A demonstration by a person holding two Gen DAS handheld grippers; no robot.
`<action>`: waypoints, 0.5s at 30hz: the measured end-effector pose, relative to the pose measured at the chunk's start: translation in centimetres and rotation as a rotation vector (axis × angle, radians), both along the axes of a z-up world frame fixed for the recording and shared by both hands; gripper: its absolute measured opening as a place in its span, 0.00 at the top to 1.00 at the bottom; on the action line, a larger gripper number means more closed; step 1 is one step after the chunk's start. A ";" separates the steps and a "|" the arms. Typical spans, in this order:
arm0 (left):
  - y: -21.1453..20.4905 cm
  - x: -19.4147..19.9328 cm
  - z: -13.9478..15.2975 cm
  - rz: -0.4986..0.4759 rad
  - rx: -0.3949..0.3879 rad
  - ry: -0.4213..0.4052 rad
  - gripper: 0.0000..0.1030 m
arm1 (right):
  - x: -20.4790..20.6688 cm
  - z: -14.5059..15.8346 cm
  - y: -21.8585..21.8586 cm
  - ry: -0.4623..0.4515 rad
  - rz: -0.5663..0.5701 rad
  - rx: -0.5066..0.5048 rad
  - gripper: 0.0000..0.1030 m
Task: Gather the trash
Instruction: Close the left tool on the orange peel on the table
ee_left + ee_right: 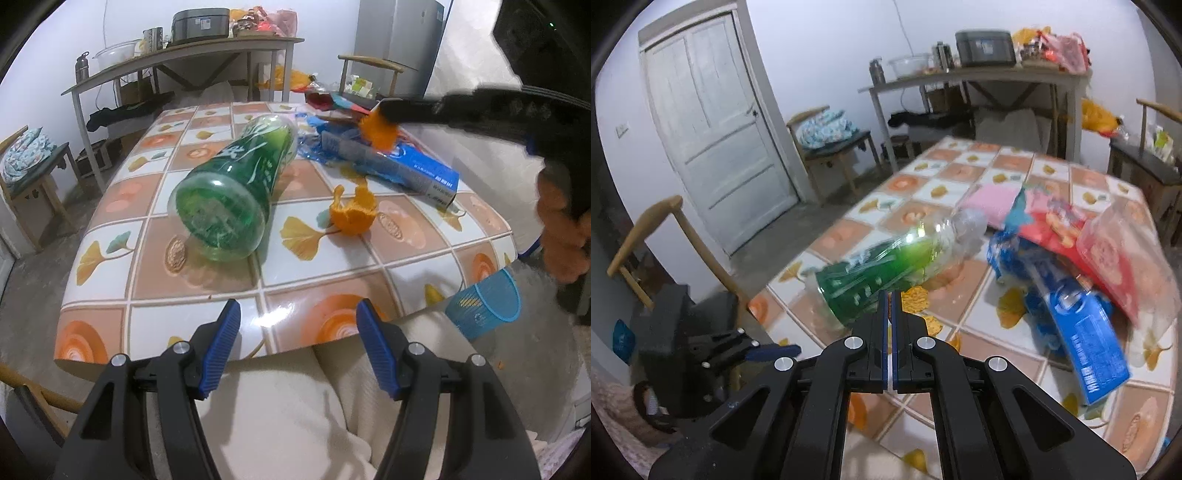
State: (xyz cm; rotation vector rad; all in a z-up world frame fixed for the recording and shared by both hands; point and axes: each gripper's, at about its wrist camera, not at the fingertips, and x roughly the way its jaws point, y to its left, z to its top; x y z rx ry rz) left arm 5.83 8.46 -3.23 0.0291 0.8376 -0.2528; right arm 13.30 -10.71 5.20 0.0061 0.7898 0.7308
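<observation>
Two grippers are seen over a table (207,295) covered in a tiled, leaf-patterned cloth. The left gripper (297,328) is held with its blue-padded jaws standing apart above the near edge of the table, and nothing is between them. The right gripper (888,295) is clenched; in its own view the two pads are pressed almost together, and what they pinch is hidden from that camera by the fingers themselves. From the left wrist view, a piece of orange peel (378,131) is seen gripped at the tip of the right gripper, raised clear of the table above a blue carton (410,168); both are smeared by blur, so the peel's outline cannot be made out.

A green plastic bottle (232,188) lies on its side near the middle of the table, base toward the left camera. A second, curled piece of peel (352,214) rests on the cloth just beside the bottle's base. Behind the carton, crumpled blue wrapping (314,147) and red packets (1067,229) are piled, overlapping so that their edges are hard to separate. A blue mesh bin (487,306) stands on the floor by the table's right corner, partly cut off by the table edge. The hand (561,236) holding the right gripper is only partly in view.
</observation>
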 end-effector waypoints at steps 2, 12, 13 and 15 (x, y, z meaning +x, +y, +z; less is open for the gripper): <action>-0.1 0.2 0.0 -0.007 -0.015 -0.004 0.39 | 0.6 -2.1 0.7 0.052 0.010 -0.037 0.95; -1.2 2.0 0.0 -0.048 -0.152 -0.008 0.39 | 0.9 -3.6 -3.4 0.162 -0.082 0.083 0.62; -1.4 2.4 0.1 -0.053 -0.168 -0.011 0.39 | 0.9 -3.5 -3.9 0.164 -0.094 0.093 0.62; -1.9 3.4 0.5 -0.057 -0.213 -0.020 0.39 | 0.7 -3.3 -4.7 0.164 -0.121 0.108 0.62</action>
